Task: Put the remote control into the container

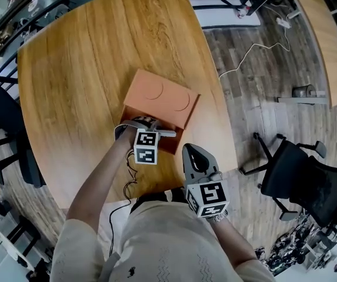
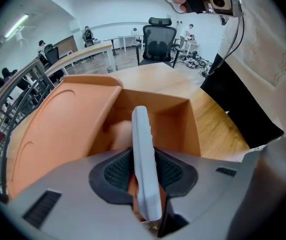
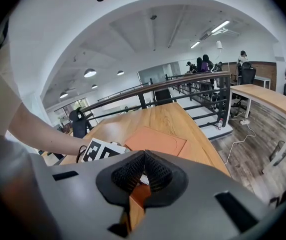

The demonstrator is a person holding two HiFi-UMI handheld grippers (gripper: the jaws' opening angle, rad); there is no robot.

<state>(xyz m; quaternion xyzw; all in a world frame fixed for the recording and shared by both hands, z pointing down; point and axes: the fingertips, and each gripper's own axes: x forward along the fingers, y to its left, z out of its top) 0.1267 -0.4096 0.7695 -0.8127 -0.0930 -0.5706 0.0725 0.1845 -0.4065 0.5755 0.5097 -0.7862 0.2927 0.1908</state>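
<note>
The slim grey remote control (image 2: 142, 134) is clamped edge-on between the ribbed black pads of the left gripper (image 2: 145, 170). Its free end projects over the open compartment of the orange box-shaped container (image 2: 63, 129), which stands near the wooden table's (image 1: 86, 57) near edge. The right gripper (image 3: 143, 173) is at that edge with its jaws closed together on nothing.

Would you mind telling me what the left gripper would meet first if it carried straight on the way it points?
Most likely the inside of the orange container: the left gripper, shut on the remote control, aims into its open compartment, so the remote's tip would touch first, though depth is unclear.
</note>
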